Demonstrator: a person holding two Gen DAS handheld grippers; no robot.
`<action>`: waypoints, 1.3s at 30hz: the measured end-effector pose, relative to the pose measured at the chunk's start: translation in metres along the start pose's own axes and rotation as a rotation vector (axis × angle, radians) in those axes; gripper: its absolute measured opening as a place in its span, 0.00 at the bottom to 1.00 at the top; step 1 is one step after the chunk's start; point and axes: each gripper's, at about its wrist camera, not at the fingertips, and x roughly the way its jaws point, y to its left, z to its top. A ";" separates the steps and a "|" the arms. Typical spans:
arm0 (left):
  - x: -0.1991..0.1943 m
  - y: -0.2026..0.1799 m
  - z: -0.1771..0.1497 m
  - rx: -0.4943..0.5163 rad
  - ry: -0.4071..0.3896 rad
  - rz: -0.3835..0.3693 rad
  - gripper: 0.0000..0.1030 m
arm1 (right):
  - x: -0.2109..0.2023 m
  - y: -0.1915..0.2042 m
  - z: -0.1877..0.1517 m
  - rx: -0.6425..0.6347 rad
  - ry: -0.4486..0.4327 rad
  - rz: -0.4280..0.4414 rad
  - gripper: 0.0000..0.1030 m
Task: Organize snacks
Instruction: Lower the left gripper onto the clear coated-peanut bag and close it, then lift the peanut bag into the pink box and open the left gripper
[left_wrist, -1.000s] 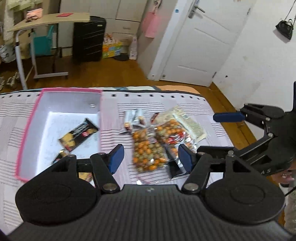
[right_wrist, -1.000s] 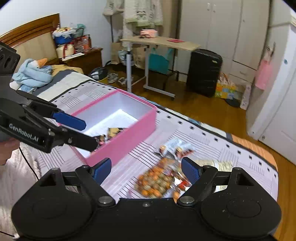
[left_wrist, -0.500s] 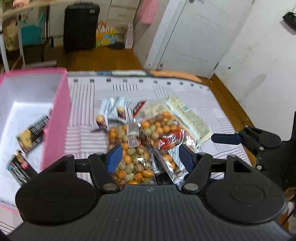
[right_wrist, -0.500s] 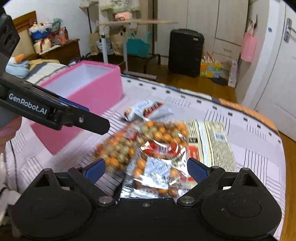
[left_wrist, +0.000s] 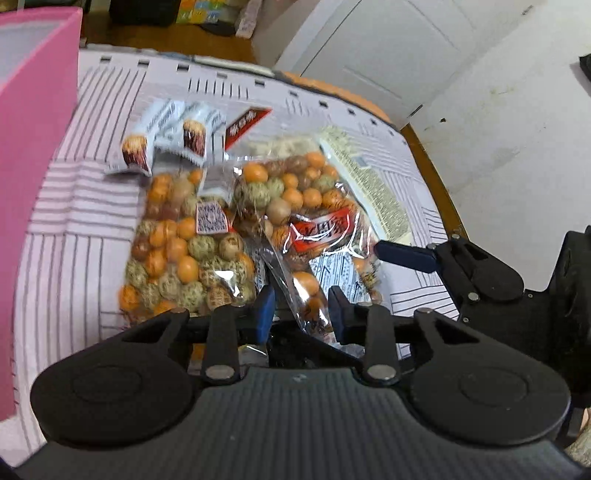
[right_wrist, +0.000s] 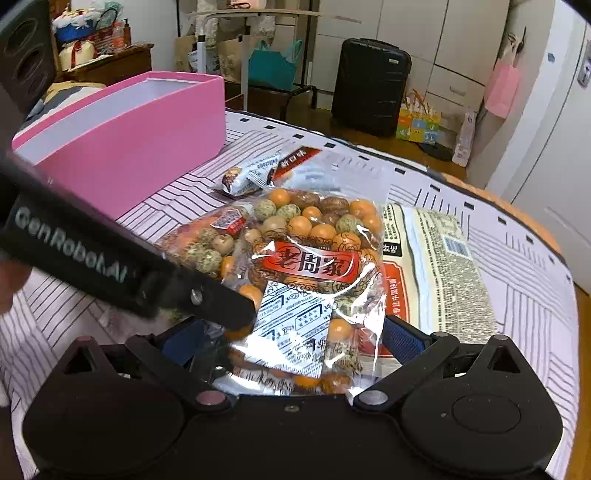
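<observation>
A clear bag of orange and speckled nuts with a red label (right_wrist: 314, 236) (left_wrist: 295, 206) lies on the striped bedcover. My left gripper (left_wrist: 301, 314) is at its near edge, its jaws closing, with a crumpled fold of the bag's plastic pinched between the pads. In the right wrist view its finger (right_wrist: 221, 302) crosses from the left onto the bag's corner. My right gripper (right_wrist: 291, 343) straddles the same bag's near end, jaws opening wide and pads clear of it. A second nut bag (left_wrist: 184, 251) lies beside it on the left. The pink box (right_wrist: 129, 147) stands further left.
Small white snack packets (left_wrist: 166, 136) and a red-cornered one lie behind the nut bags. A flat cream packet (right_wrist: 436, 266) sits under the bag's right side. The bed's edge (left_wrist: 424, 155) drops to wood floor on the right; a black suitcase (right_wrist: 369, 85) stands beyond.
Both grippers came down and in close to the snack pile. The left jaws narrowed onto the red-labelled bag's edge. The right jaws spread wider around that bag.
</observation>
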 end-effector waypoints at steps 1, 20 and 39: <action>0.004 0.001 -0.001 -0.021 -0.001 -0.004 0.30 | 0.005 -0.001 0.000 0.009 0.014 0.000 1.00; -0.004 -0.015 -0.003 0.003 -0.041 0.015 0.30 | -0.027 0.024 -0.008 0.211 -0.066 -0.071 0.80; -0.090 -0.059 -0.040 0.171 0.003 0.047 0.31 | -0.107 0.085 -0.016 0.277 -0.101 -0.105 0.80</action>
